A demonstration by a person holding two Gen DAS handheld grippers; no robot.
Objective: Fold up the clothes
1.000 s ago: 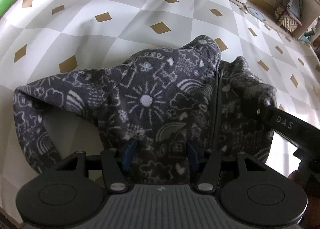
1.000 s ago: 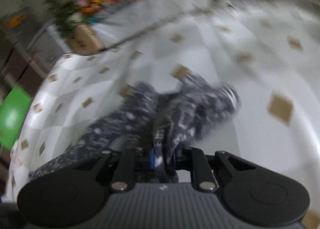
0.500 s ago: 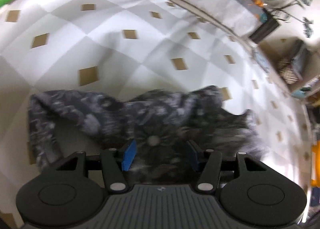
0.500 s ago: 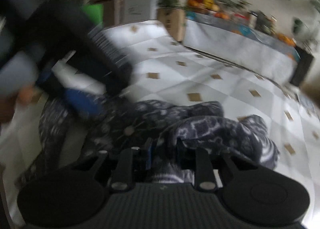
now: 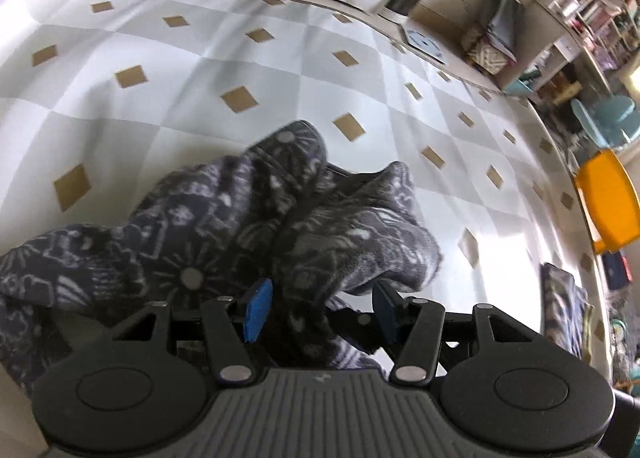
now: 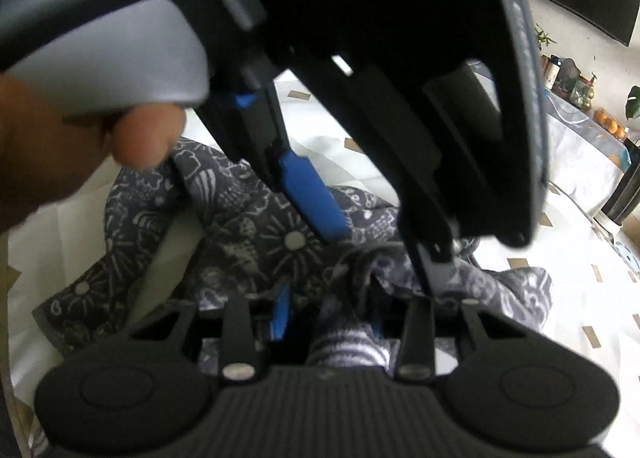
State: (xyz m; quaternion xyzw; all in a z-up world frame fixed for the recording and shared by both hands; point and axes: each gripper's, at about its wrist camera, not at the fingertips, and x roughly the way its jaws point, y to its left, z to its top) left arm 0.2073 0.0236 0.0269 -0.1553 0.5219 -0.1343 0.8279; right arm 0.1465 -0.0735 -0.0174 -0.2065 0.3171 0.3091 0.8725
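A white cloth with pale grey checks and small tan diamonds (image 5: 240,97) is covering the table, and behind it a cluttered room is showing, with shelves and an orange chair (image 5: 608,205) off to the right. We are working on a dark fleece garment (image 5: 224,217) printed with white doodles, which is lying bunched in the middle of the cloth, close to our edge of it.

Our left gripper (image 5: 320,310) is pointing down over the heap with its blue pads standing apart; fabric is rising between them, but we are not seeing the pads pressing on it, so we are reading this claw as released. Our right gripper (image 6: 332,318) is opening its jaws at this moment, with a ribbed band of the garment sitting between them and its pads no longer pinching it. In the right wrist view the left gripper is looming overhead, with a hand (image 6: 80,145) on its handle.

By our judgement the fold is only partly done: one side is lying doubled over the middle, while a sleeve is trailing out to the left and the whole bundle is lumpy. We are still needing to flatten it, tuck that sleeve in and fold it down to a neat stack
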